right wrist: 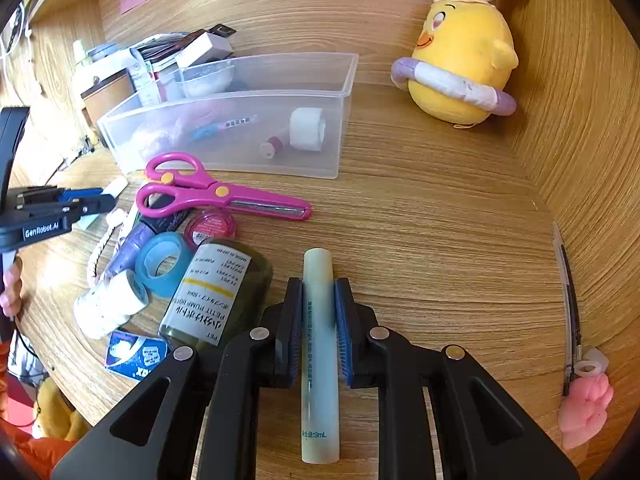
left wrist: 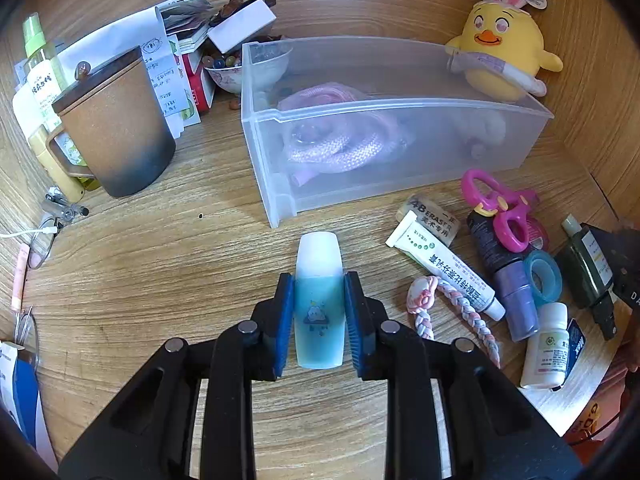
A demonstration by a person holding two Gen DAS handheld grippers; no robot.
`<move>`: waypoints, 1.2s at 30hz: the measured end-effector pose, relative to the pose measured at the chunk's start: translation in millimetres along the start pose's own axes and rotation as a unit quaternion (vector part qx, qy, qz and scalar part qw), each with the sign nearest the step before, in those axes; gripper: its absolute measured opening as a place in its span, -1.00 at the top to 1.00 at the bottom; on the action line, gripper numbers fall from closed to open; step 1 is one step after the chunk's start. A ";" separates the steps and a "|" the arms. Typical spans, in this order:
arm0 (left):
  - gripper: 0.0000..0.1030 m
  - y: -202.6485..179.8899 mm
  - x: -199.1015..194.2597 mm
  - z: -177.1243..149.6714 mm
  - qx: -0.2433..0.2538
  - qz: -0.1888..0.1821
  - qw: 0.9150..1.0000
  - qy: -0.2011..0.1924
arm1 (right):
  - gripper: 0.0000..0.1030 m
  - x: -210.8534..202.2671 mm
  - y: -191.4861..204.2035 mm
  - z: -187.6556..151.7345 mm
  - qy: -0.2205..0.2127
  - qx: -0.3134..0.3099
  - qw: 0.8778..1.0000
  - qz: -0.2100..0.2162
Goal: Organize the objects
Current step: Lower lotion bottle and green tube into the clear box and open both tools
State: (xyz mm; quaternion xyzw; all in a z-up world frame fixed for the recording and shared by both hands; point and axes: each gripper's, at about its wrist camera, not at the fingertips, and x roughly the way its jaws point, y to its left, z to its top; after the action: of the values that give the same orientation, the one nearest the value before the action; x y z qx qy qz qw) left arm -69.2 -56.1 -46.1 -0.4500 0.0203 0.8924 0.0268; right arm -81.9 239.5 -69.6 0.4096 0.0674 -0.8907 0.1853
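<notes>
grained wood desk point(left wrist: 160, 272) (smooth plastic bin point(left wrist: 400, 148))

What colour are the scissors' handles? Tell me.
Bright pink, with yellow-orange dots; the scissors show best in the right wrist view.

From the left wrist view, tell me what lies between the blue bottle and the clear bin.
Nothing: only bare wooden desk separates the blue bottle from the clear bin.

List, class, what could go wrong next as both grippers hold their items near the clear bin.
1. The left gripper pinches the smooth blue bottle by its sides; it may slip when lifted.
2. The right gripper holds the long pale tube near one end, so it could pivot.
3. The clear bin is light; a bump may shove it.
</notes>
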 end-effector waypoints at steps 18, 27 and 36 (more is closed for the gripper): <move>0.53 -0.9 -47.1 45.4 -0.028 -0.024 0.993 -0.113 | 0.72 -35.0 4.1 69.8 -0.118 0.005 0.993 -0.001; 0.53 5.4 -59.7 72.4 -0.040 -0.030 0.988 -0.146 | 0.72 -54.6 15.7 109.8 -0.172 -0.016 0.985 0.003; 0.53 12.8 -38.9 97.1 -0.052 -0.044 0.989 -0.130 | 0.72 -41.3 30.4 146.6 -0.182 -0.031 0.983 0.013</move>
State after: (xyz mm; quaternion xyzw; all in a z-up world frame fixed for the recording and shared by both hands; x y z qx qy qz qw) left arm -124.8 -64.2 43.0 -0.3313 -0.0497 0.9412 0.0450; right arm -148.9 182.9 58.6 0.2354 0.0547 -0.9454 0.2186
